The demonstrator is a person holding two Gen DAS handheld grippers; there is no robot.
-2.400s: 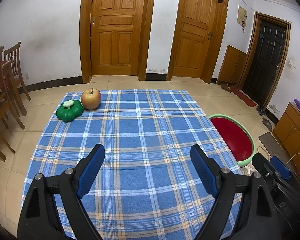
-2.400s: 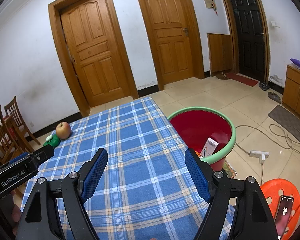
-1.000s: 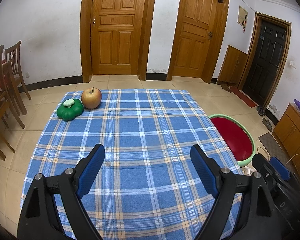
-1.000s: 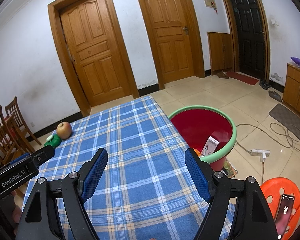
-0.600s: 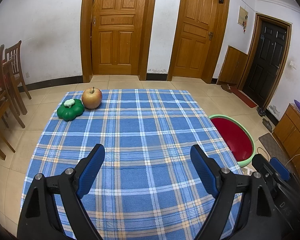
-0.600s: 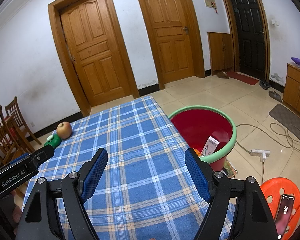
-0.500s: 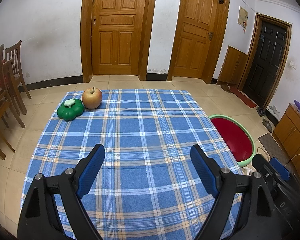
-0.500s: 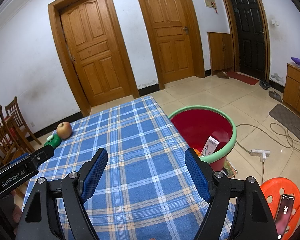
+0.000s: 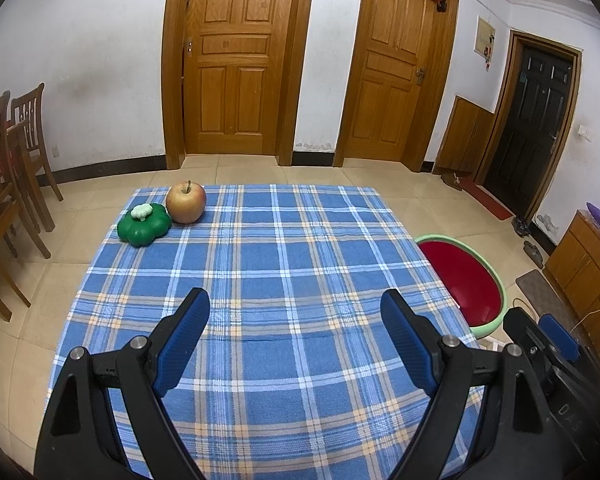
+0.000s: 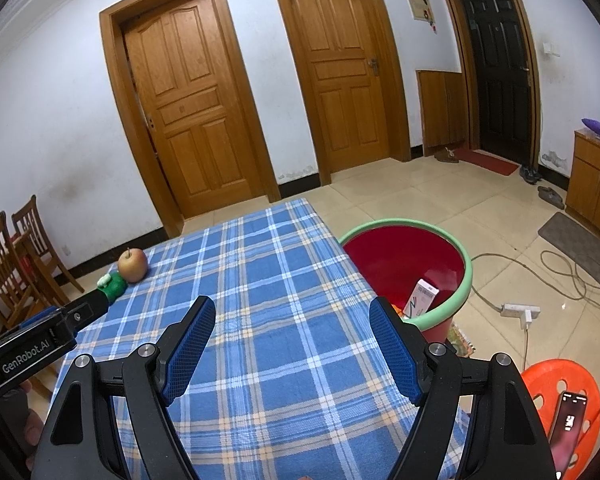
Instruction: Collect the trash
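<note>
Jaws on the left gripper (image 9: 294, 312) stand wide apart with nothing between them, poised over the near middle of the worktop (image 9: 284, 280), which wears a blue plaid cloth; jaws on the right gripper (image 10: 292, 320) gape just as wide and are equally empty. In the left wrist view, wooden chairs (image 9: 8, 168) crowd the left edge of the frame, standing on the tiled floor apart from the cloth's left border. At the upper left corner of the cloth a green pumpkin-shaped toy (image 9: 143, 225) sits just beside an apple (image 9: 186, 202), both close to the far edge. From there to the right the plaid is bare across its whole width up to the right edge. Just past that edge, lower on the floor, stands a red bucket with a green rim (image 9: 466, 280). In the right wrist view the bucket fills the centre right, its rim right against the worktop's edge, and a small white box (image 10: 422, 298) leans inside against its near wall. Farther right, a white power strip (image 10: 518, 312) and cables lie on the floor, and an orange stool (image 10: 560, 392) carrying a phone (image 10: 568, 420) sits in the lower right corner.
</note>
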